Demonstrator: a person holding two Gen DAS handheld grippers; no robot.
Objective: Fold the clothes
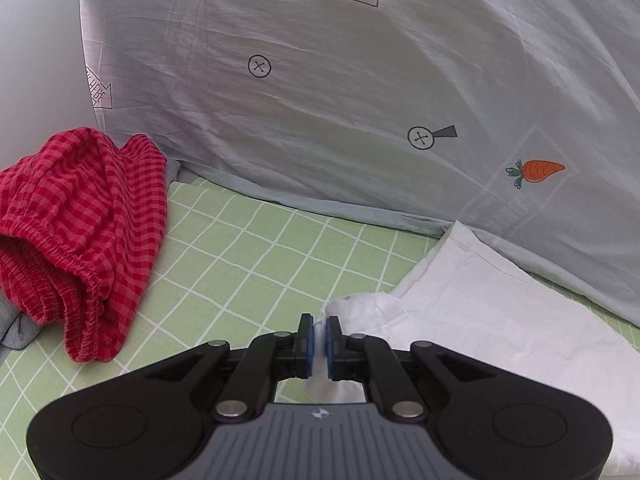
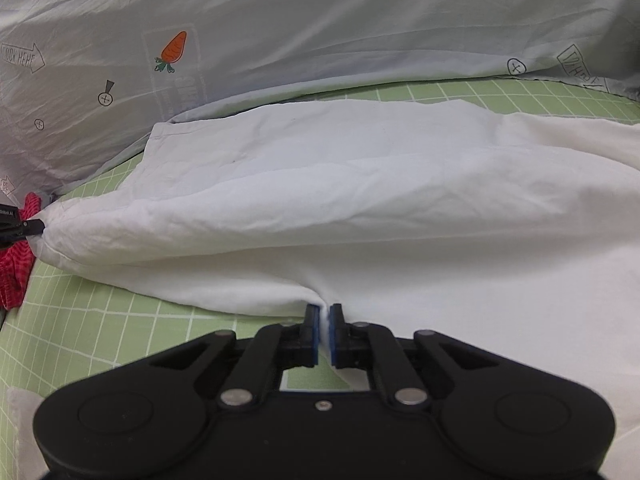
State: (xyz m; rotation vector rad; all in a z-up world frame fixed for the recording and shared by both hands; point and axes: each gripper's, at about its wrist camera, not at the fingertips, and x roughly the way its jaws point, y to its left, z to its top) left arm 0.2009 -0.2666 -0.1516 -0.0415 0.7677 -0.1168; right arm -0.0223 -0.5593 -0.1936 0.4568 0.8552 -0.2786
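Observation:
A white garment (image 2: 360, 200) lies across the green checked bed sheet (image 2: 120, 320). My right gripper (image 2: 324, 316) is shut on its near edge. My left gripper (image 1: 319, 326) is shut on a bunched corner of the same white garment (image 1: 500, 320), which spreads to the right in the left wrist view. The left gripper's tip (image 2: 24, 226) shows at the far left of the right wrist view, pinching the garment's end. The cloth hangs stretched between both grippers.
A red checked garment (image 1: 80, 208) with an elastic waist lies crumpled at the left on a grey cloth (image 1: 16, 332). A pale blue quilt (image 1: 360, 100) with carrot prints is heaped along the back. The green sheet (image 1: 248, 264) lies bare between them.

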